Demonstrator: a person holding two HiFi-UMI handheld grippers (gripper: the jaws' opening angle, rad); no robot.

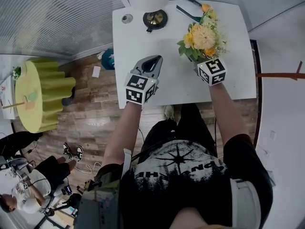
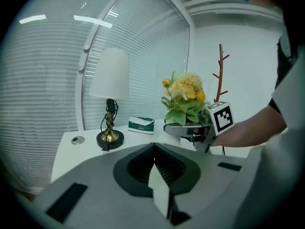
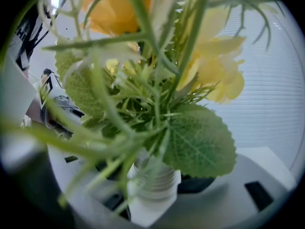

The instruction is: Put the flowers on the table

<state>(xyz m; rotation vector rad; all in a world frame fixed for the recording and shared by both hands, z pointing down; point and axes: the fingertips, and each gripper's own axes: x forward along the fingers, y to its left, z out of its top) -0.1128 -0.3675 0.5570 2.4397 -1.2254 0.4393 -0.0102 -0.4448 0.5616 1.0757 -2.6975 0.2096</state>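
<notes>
A bunch of yellow and orange flowers (image 1: 202, 37) with green leaves hangs over the right half of the white table (image 1: 167, 87). My right gripper (image 1: 202, 65) is shut on its base. In the right gripper view the leaves and blooms (image 3: 157, 94) fill the picture, and a white ribbed stem base (image 3: 153, 180) sits between the jaws of the right gripper (image 3: 155, 187). The left gripper view shows the bouquet (image 2: 186, 97) held above the tabletop (image 2: 138, 140) by that right gripper (image 2: 190, 128). My left gripper (image 1: 151, 61) (image 2: 155, 149) is shut and holds nothing, over the table's near left.
A lamp (image 1: 155, 18) (image 2: 110, 104) with a white shade stands at the table's far left, with a cable grommet (image 1: 127, 18) beside it. At the far edge lies a green and white box (image 2: 141, 124). A lime round table (image 1: 40, 94) stands on the floor to the left.
</notes>
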